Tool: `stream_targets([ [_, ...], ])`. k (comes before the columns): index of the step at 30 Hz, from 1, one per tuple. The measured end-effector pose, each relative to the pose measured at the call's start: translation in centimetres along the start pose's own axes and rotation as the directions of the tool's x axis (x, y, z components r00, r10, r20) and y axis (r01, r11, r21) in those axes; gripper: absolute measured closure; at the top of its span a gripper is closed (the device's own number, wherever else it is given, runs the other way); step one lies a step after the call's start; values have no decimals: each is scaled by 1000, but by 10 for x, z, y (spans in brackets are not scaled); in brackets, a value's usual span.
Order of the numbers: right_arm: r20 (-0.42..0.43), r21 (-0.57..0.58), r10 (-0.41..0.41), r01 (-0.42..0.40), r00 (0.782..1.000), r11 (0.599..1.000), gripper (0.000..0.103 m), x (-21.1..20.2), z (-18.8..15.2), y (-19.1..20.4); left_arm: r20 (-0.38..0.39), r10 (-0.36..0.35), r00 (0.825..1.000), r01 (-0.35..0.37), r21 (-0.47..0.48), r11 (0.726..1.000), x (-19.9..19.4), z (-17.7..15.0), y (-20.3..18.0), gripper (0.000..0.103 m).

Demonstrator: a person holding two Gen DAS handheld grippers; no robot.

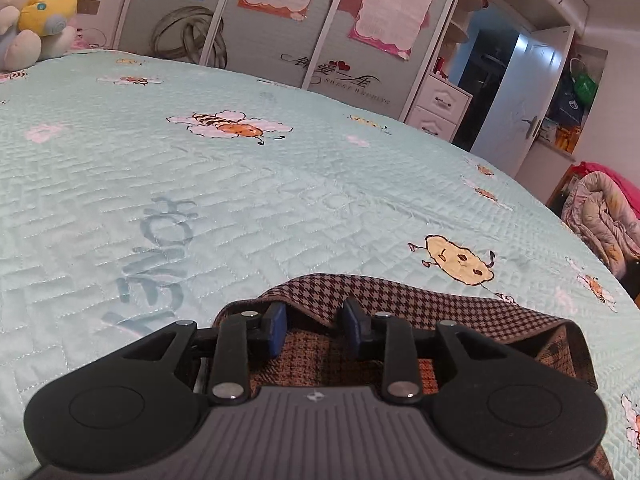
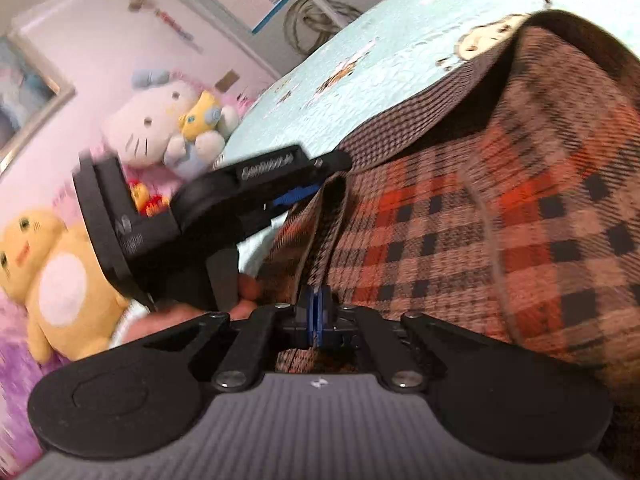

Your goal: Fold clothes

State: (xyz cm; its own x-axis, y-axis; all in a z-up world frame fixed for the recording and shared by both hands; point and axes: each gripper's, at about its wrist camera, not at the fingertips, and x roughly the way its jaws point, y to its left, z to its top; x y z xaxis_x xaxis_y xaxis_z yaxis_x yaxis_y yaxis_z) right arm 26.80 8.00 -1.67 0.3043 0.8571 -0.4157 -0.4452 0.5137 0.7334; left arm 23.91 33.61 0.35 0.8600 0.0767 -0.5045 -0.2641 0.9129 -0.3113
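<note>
A brown and orange plaid garment [image 1: 320,354] with a houndstooth band [image 1: 400,292] lies on the mint quilted bedspread [image 1: 240,200]. In the left wrist view my left gripper [image 1: 315,326] stands open just over the garment's edge, and the cloth lies below and beyond its blue pads without being pinched. The right wrist view shows the plaid garment [image 2: 500,220] lifted and draped close to the camera. My right gripper [image 2: 319,314] is shut on a fold of that cloth, its blue pads pressed together. Side on, the left gripper [image 2: 304,192] sits at the garment's edge, held by a hand [image 2: 248,292].
Plush toys [image 2: 168,120] sit at the head of the bed, with another yellow one [image 2: 60,280] nearer. Wardrobe doors with posters [image 1: 392,8] stand beyond the bed. A white drawer unit [image 1: 440,108], an open door [image 1: 516,100] and a heap of bedding [image 1: 600,216] are on the right.
</note>
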Motion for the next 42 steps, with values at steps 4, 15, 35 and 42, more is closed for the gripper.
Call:
stream_targets([
  [4, 121, 68, 96, -105, 988, 992, 87, -27, 12, -16, 21, -32, 999, 33, -60, 998, -10, 1, 5, 67],
  [15, 350, 227, -33, -51, 936, 973, 86, -85, 31, -43, 17, -102, 995, 102, 27, 994, -70, -10, -25, 58],
  [35, 457, 260, 43, -179, 888, 949, 81, -91, 30, -80, -97, -101, 990, 118, 194, 974, -25, -23, -105, 63],
  [42, 464, 263, 40, -180, 885, 948, 77, -100, 35, -86, -144, -227, 963, 238, 66, 969, -9, -23, -86, 63],
])
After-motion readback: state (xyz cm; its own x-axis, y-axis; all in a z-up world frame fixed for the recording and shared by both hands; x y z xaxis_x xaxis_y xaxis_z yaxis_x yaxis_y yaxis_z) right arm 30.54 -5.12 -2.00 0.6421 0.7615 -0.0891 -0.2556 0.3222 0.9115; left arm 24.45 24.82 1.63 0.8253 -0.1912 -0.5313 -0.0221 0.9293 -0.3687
